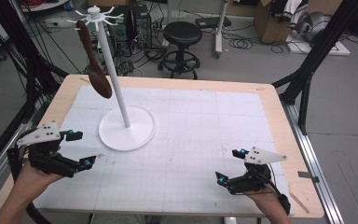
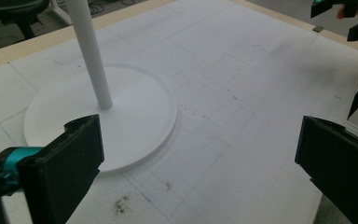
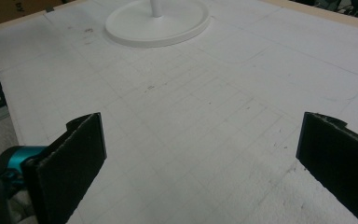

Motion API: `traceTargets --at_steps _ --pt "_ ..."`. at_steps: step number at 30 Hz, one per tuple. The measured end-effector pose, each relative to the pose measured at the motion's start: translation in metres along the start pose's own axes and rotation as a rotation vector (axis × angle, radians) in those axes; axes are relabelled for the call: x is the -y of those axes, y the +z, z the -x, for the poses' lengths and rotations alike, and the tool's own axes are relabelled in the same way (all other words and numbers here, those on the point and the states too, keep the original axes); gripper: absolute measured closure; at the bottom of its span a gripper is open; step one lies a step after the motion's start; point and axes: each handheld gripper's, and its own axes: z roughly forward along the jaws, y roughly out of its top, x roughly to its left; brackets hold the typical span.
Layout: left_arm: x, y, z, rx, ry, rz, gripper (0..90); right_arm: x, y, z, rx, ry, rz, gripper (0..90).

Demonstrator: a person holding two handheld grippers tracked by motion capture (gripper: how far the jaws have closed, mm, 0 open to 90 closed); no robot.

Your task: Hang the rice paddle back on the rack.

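Note:
A white rack stands left of the table's middle, a thin pole [image 1: 114,70] on a round base [image 1: 142,135] with hooks [image 1: 103,17] at the top. From one hook a dark brown wooden spoon [image 1: 94,63] hangs bowl down. My left gripper [image 1: 83,149] is held open near the table's front left, just left of the base [image 2: 135,121], with nothing between its jaws. Open and empty too, my right gripper [image 1: 228,165] sits at the front right. The left gripper [image 2: 198,154] faces the pole [image 2: 91,51]. Beyond the right gripper [image 3: 200,154] lies the base [image 3: 168,32].
A white gridded mat [image 1: 205,126] covers the wooden table [image 1: 279,116]. A small wooden stick [image 1: 300,201] lies at the front right edge. Behind the table are a black stool [image 1: 182,35], cables, cardboard boxes [image 1: 268,21] and black frame legs [image 1: 314,56].

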Motion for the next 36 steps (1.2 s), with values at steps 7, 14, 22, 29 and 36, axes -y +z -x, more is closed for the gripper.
traceTargets --at_steps 7,14,22,29,36 --pt "0.009 0.004 0.003 0.007 0.017 0.001 1.7 -0.001 0.0 -0.001 0.0 -0.006 0.015 0.4" --pt "0.019 0.004 -0.001 0.009 -0.009 0.006 1.7 0.0 -0.001 -0.001 0.001 -0.001 0.014 0.5" --pt "0.028 0.01 -0.001 0.028 -0.002 0.023 1.7 -0.001 -0.003 0.0 0.005 -0.006 0.029 0.5" --pt "0.034 0.016 0.0 0.047 0.014 0.021 1.7 -0.001 -0.003 0.0 0.001 -0.006 0.03 0.5" --pt "0.036 0.018 0.001 0.043 0.035 0.042 1.7 -0.001 -0.004 0.0 0.001 -0.011 0.042 0.5"
